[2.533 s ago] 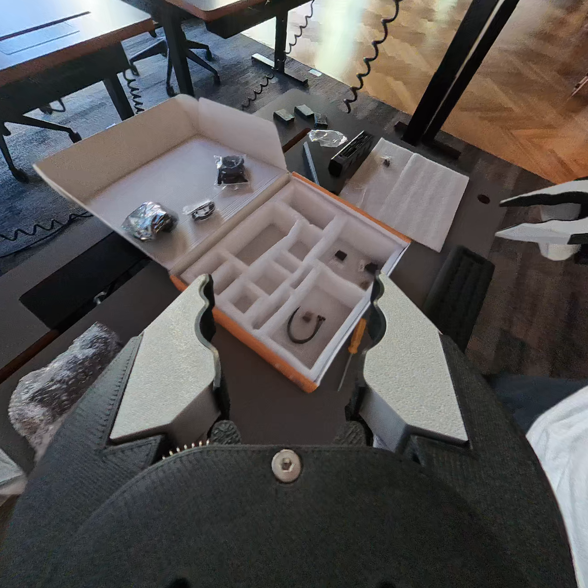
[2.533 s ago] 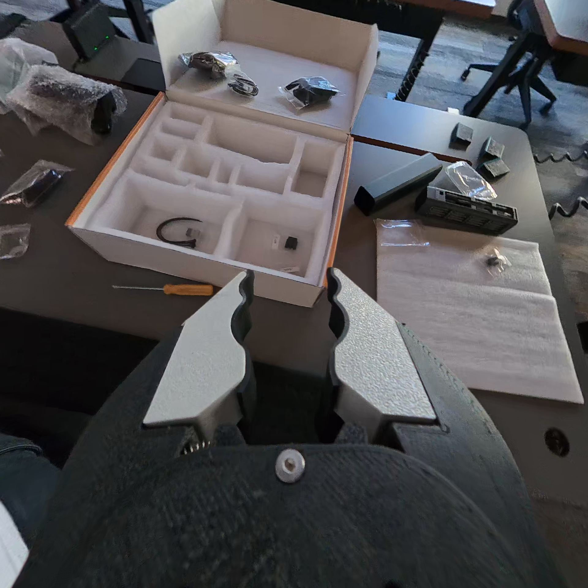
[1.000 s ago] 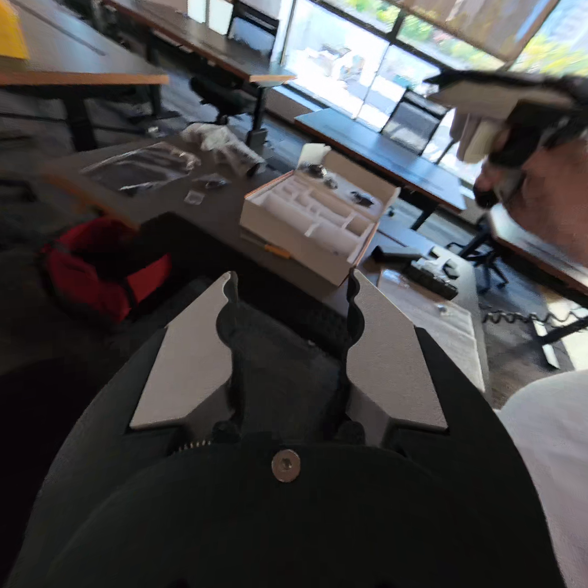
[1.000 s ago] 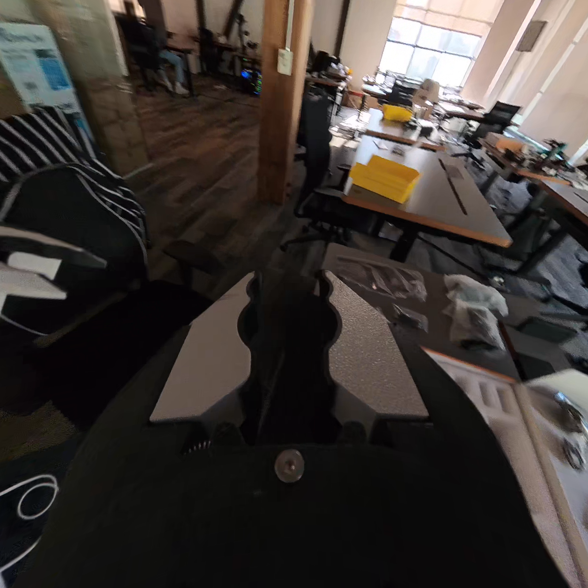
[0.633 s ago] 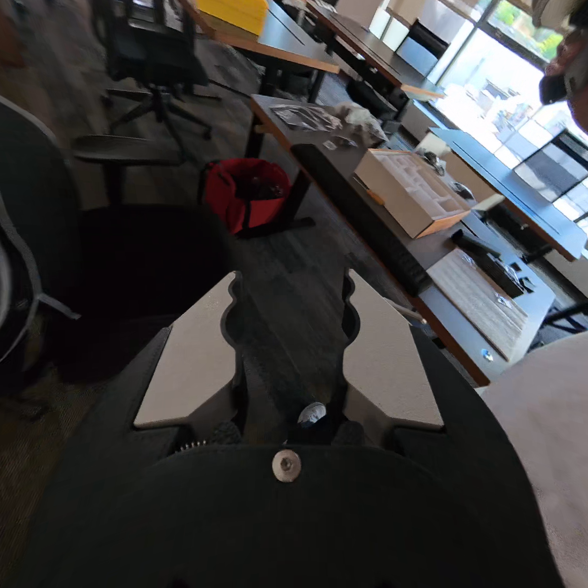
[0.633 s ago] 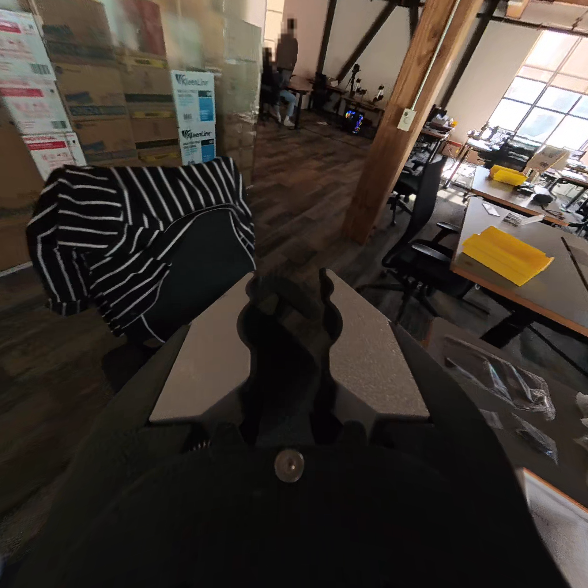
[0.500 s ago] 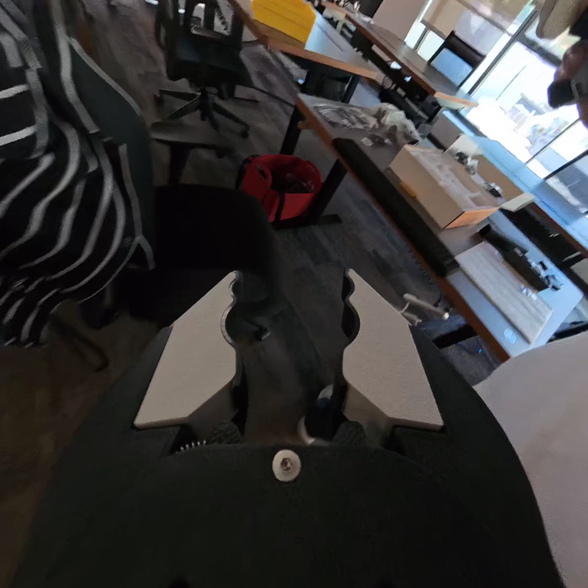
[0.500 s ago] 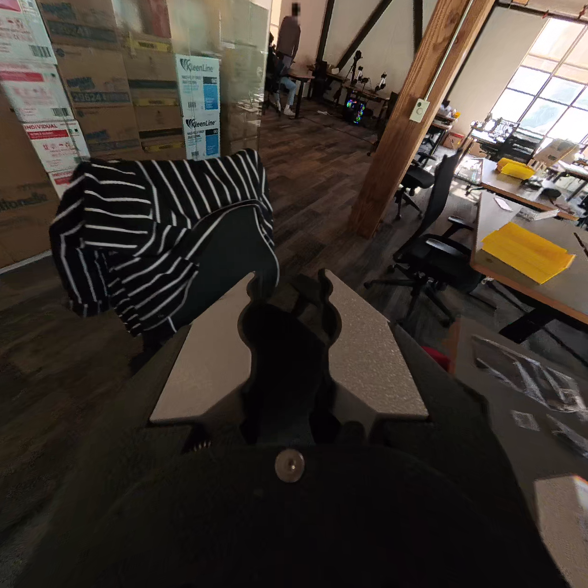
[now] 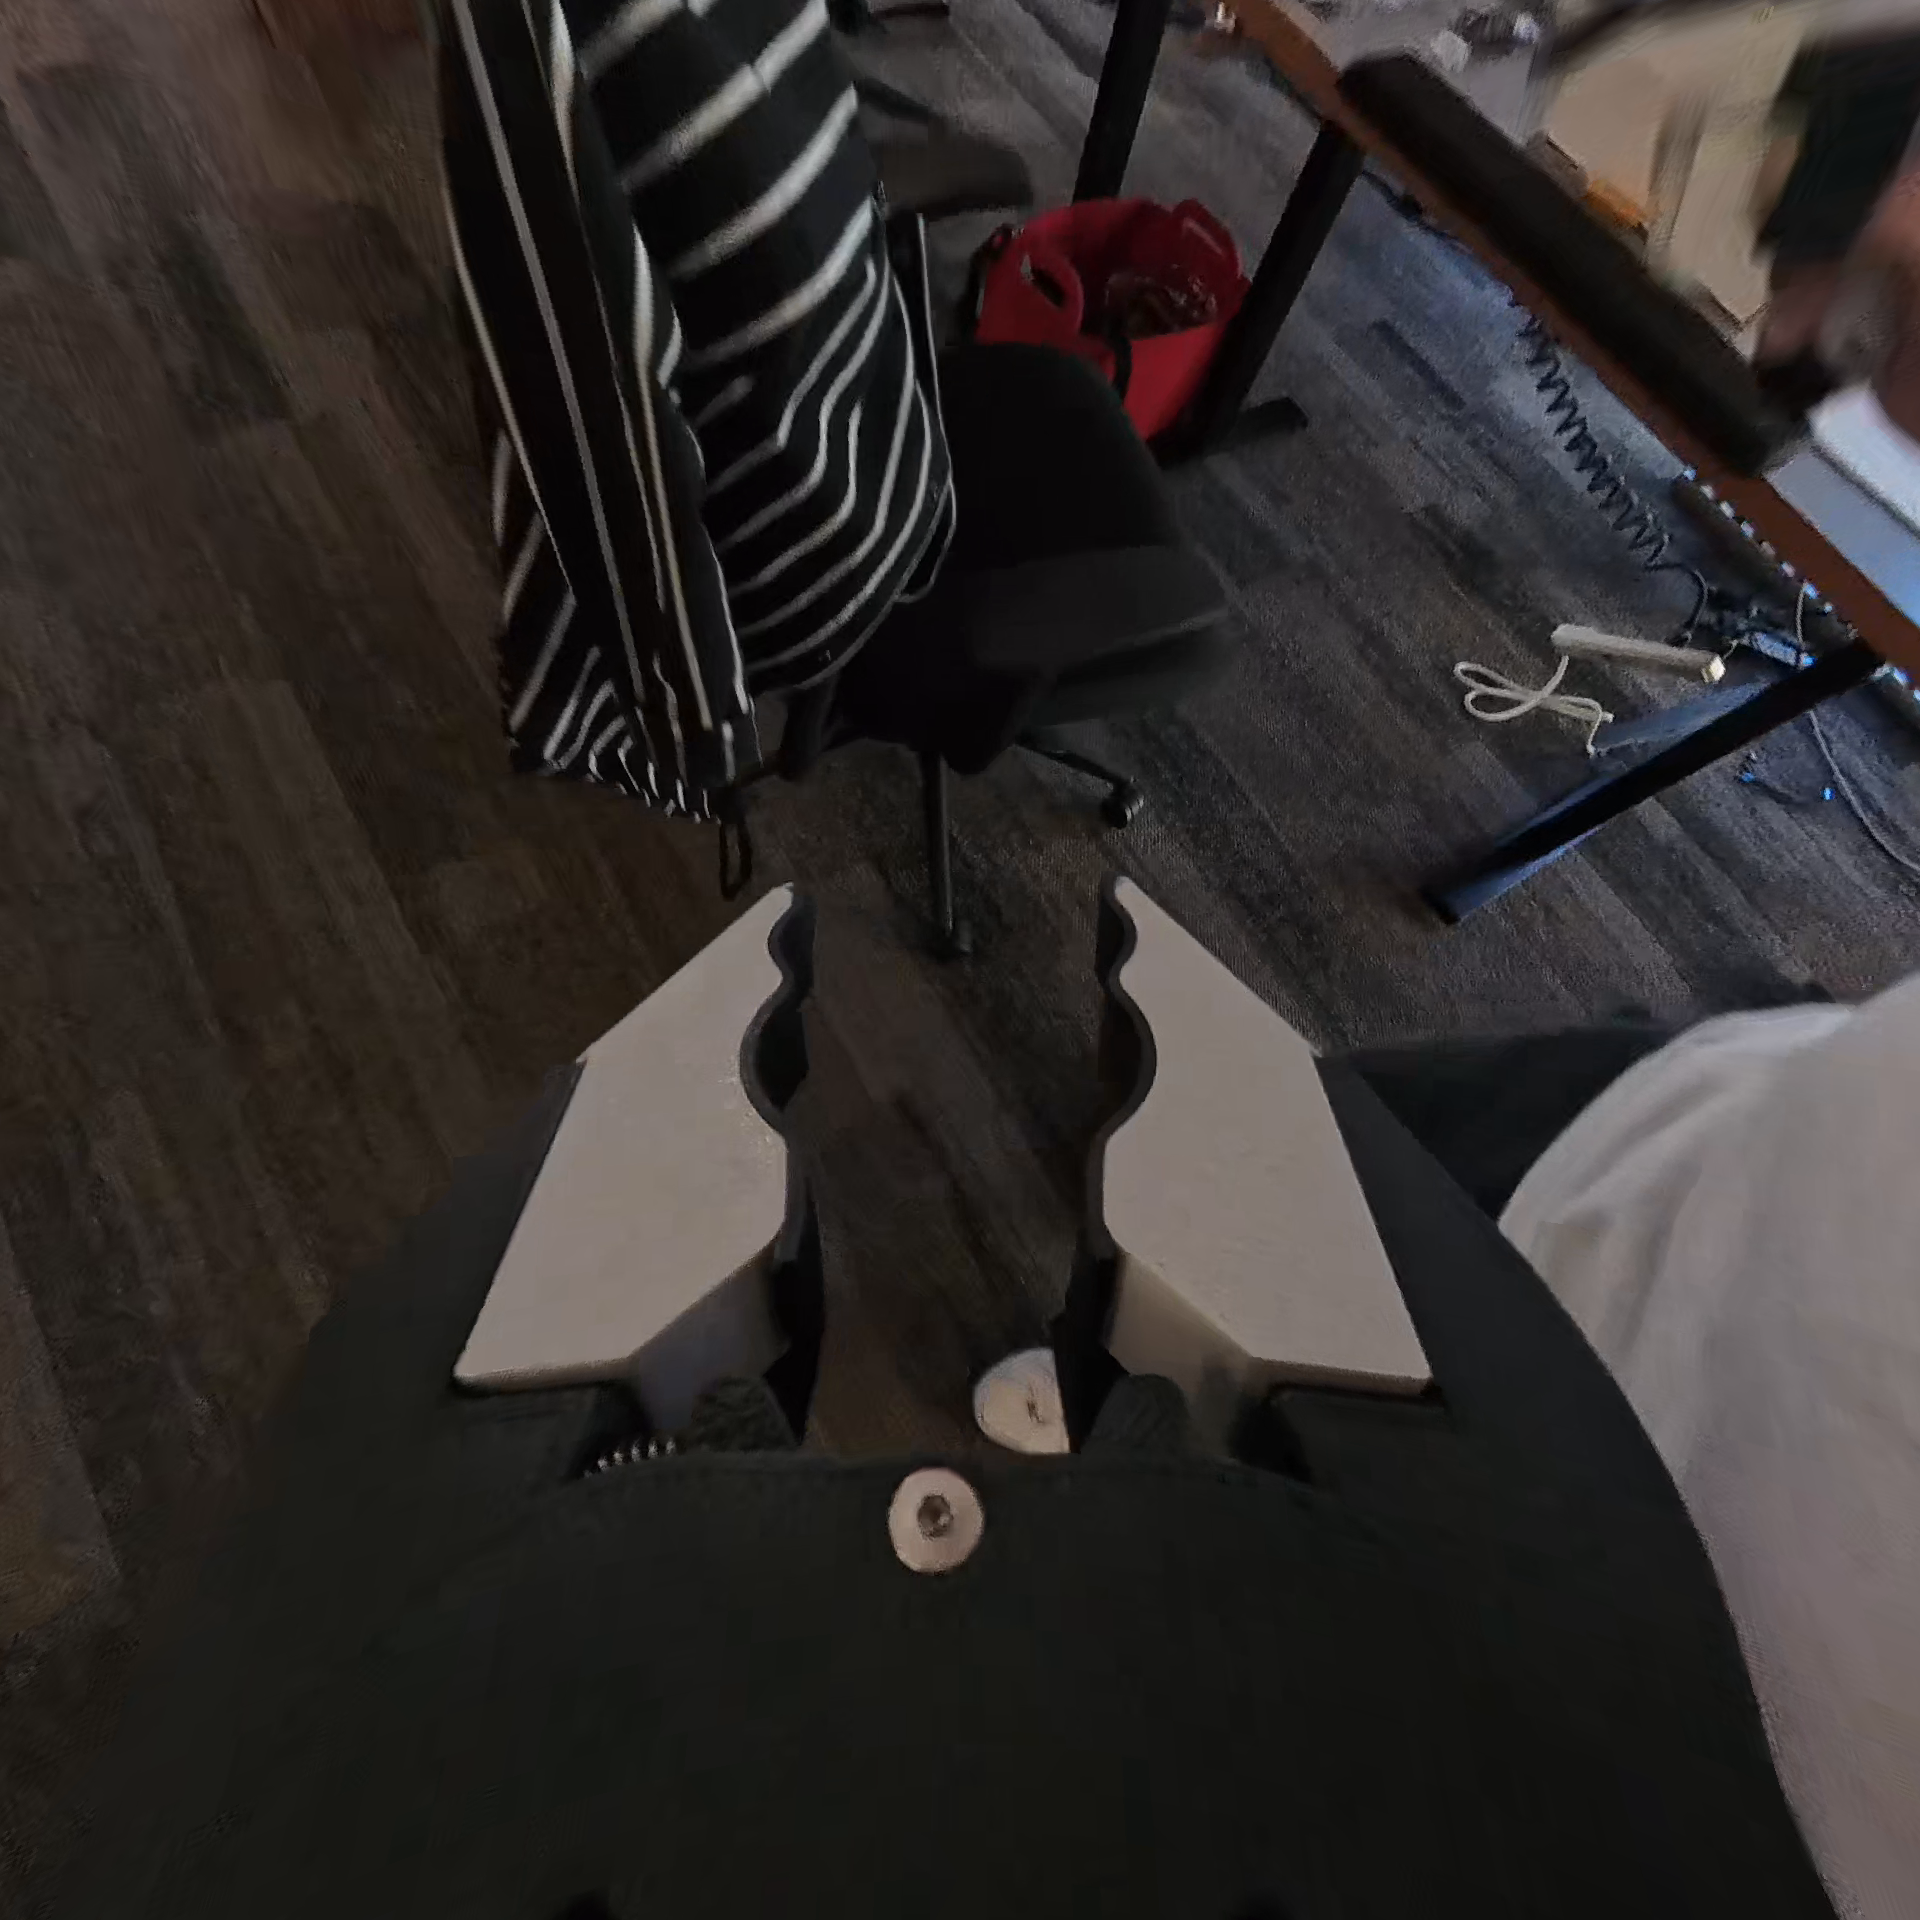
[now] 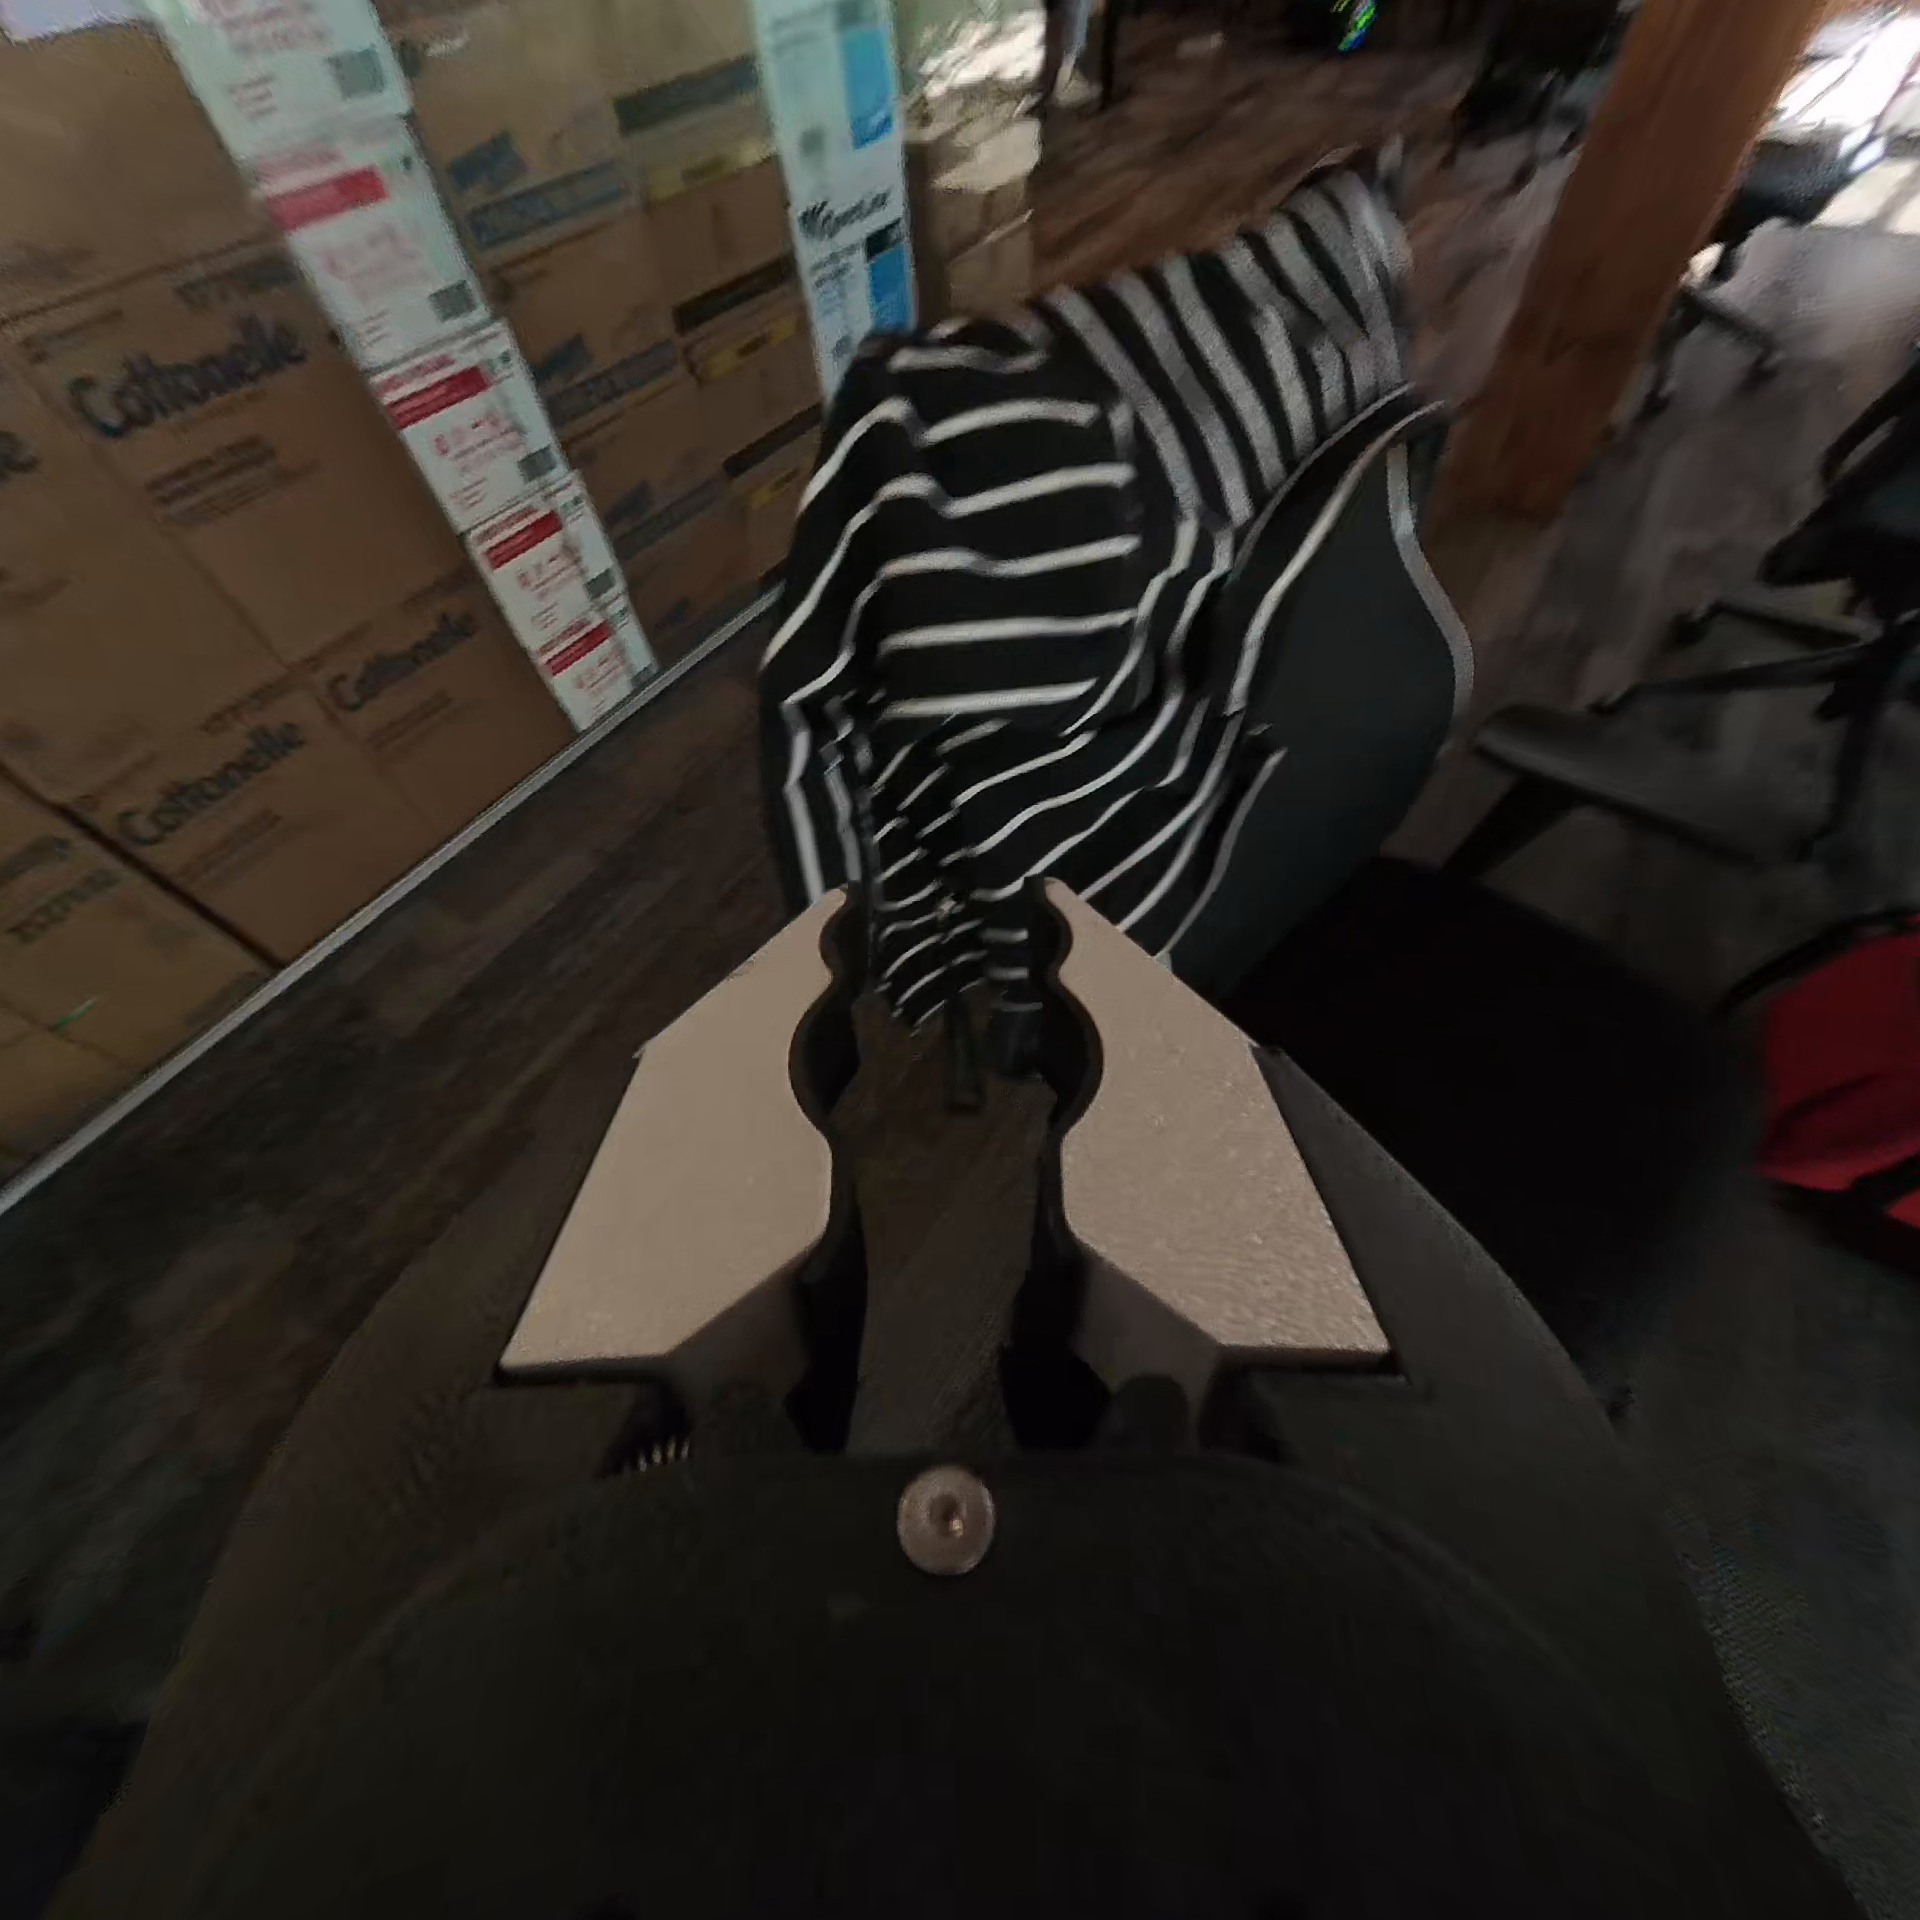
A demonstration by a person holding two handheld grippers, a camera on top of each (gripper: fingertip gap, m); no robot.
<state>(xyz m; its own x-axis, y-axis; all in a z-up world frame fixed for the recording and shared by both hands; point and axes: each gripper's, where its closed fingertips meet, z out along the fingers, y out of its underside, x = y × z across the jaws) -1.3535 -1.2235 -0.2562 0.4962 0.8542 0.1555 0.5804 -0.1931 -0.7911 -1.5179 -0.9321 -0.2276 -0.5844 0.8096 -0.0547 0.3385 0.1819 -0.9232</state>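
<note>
A: Left wrist view, item one: left gripper [image 9: 951, 914], lower centre of the frame. How are the jaws recorded?

B: Recorded as parted by a moderate gap, nothing held. Only floor [image 9: 260, 831] is seen between the fingers, well below them.

A: Surroundings in that view?

B: A striped garment [image 9: 727, 364] is hung over a black chair [image 9: 1039, 561], upper centre. A red bag [image 9: 1122, 291] is set behind the chair, beside a desk leg [image 9: 1268, 260]. A desk edge [image 9: 1558, 208] runs along the upper right. A white cable [image 9: 1527, 696] is laid on the carpet at right. A white sleeve [image 9: 1745, 1351] is seen at the right edge. The frame is blurred.

A: Right wrist view, item two: right gripper [image 10: 948, 904], lower centre. Jaws?

B: Listed as partly spread, narrower than the left, with nothing gripped. The garment's hem [image 10: 956, 966] is seen past the tips; whether it is touched cannot be told.

A: Other entries?

B: The garment [image 10: 1018, 582] is draped on the chair [image 10: 1351, 675], centre. Cardboard boxes [image 10: 260, 468] are stacked at upper left. A wooden post [image 10: 1631, 208] stands at upper right. The bag [image 10: 1839, 1091] is at the right edge.
</note>
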